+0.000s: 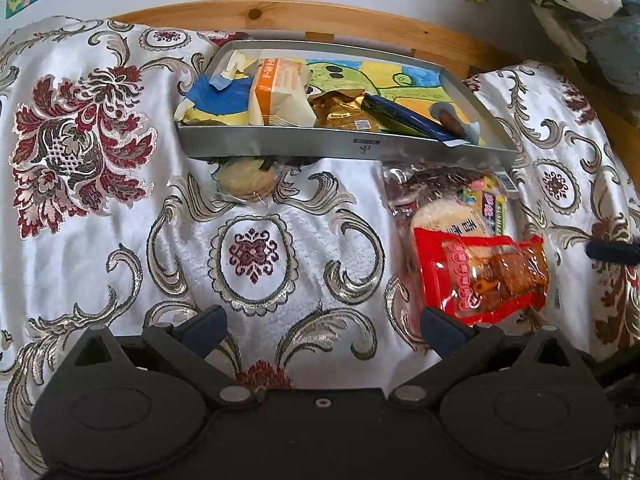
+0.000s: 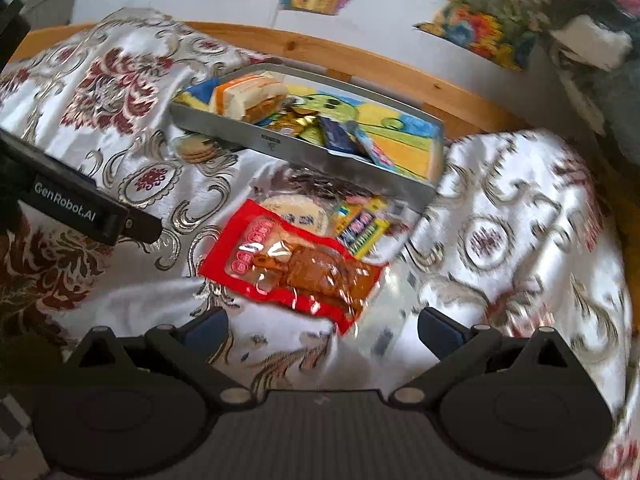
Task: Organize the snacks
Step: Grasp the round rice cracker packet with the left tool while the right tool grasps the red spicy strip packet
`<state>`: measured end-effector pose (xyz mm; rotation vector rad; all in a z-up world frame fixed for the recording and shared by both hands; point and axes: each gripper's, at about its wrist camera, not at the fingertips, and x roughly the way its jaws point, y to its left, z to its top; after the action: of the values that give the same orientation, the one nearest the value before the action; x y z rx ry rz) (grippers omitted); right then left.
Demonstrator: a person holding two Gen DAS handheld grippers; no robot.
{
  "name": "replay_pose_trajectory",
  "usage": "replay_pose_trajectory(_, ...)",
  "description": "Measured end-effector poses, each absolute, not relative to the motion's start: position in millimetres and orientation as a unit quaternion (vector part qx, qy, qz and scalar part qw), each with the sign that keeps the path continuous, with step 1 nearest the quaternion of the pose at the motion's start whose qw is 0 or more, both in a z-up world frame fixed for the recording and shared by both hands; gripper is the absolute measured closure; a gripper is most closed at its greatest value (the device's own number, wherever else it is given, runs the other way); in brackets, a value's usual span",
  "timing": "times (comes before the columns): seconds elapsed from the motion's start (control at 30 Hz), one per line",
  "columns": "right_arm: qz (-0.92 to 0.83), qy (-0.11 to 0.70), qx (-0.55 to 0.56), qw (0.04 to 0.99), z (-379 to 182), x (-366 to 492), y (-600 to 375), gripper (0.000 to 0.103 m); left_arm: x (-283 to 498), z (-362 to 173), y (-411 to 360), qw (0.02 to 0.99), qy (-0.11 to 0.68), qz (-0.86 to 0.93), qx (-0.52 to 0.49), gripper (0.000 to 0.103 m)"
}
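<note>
A grey metal tray lies on the patterned cloth and holds an orange-and-cream packet, a gold wrapper and a dark blue packet. In front of it, on the cloth, lie a red snack pouch, a round rice-cracker pack, a yellow candy pack and a wrapped cookie. My left gripper is open above the bare cloth. My right gripper is open just before the red pouch.
A white cloth with red and silver ornament covers the surface. A wooden board edge runs behind the tray, with colourful drawings on the wall. The left gripper's black body crosses the right wrist view at left.
</note>
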<state>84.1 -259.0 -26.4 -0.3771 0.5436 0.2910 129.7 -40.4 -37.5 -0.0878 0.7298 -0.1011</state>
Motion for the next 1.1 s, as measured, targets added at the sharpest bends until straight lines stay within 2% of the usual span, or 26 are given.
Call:
replay_pose_trajectory(0.23,0.227,0.244,-0.273,0.902,-26.7,121.2,-244.6,0.0,137.2,-38.6,-37.3,0.933,0.353,-0.05,-0.051,0.001)
replay_pose_trajectory(0.43,0.297,0.275,-0.383,0.83,-45.4,143.1,-224.5,0.0,140.0,-41.7,-39.3,0.932,0.353,-0.061,-0.048,0.001)
replay_pose_trajectory(0.6,0.305,0.308,-0.375,0.82,-49.2,159.9,-223.7,0.001,141.2,-42.7,-39.2,0.932,0.353,-0.063,-0.047,0.001)
replay_pose_trajectory(0.77,0.304,0.314,-0.358,0.825,-50.6,153.0,-230.7,0.011,140.1,-41.7,-39.0,0.933,0.352,-0.062,-0.047,0.001)
replay_pose_trajectory(0.87,0.303,0.307,-0.356,0.829,-49.9,145.7,-234.8,0.021,138.0,-40.3,-38.7,0.933,0.351,-0.062,-0.047,0.001)
replay_pose_trajectory(0.93,0.301,0.306,-0.354,0.831,-49.2,138.9,-235.7,0.037,136.6,-39.5,-38.6,0.934,0.35,-0.063,-0.046,0.001)
replay_pose_trajectory(1.1,0.284,0.319,-0.336,0.839,-50.2,119.1,-235.7,0.042,133.3,-37.6,-39.5,0.934,0.347,-0.068,-0.048,0.001)
